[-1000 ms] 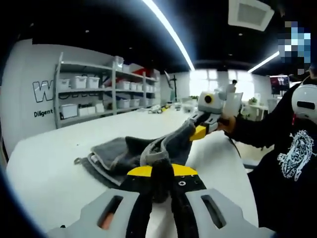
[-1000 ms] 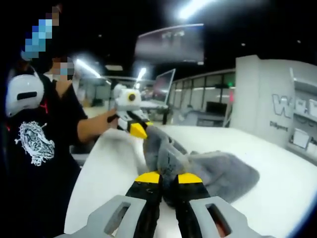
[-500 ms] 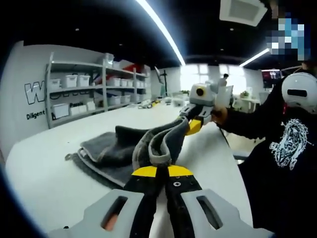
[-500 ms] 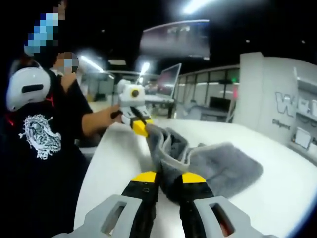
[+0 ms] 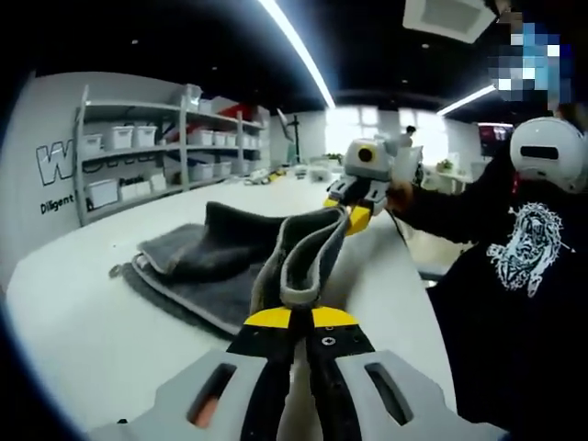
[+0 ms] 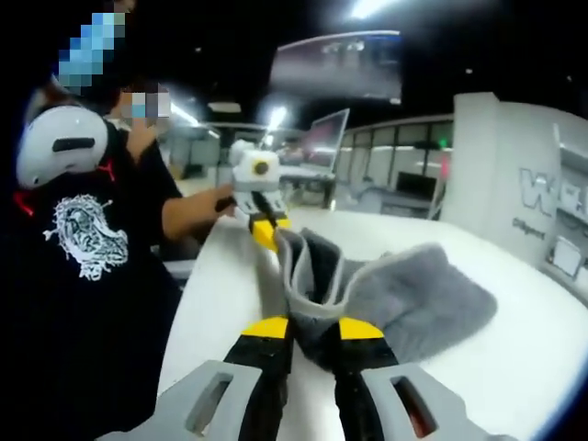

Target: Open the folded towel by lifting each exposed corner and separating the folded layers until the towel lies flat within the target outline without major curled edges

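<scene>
both tongs, left (image 5: 292,317) and right (image 6: 310,327), pinch the grey towel's (image 5: 211,266) raised edge.

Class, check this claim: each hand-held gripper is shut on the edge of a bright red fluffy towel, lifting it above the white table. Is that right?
One detail is wrong: the fluffy towel is grey, not red, as the left gripper view shows. The rest stands: the left hand-held gripper and the right hand-held gripper are each shut on its edge, lifting it above the white table.
</scene>
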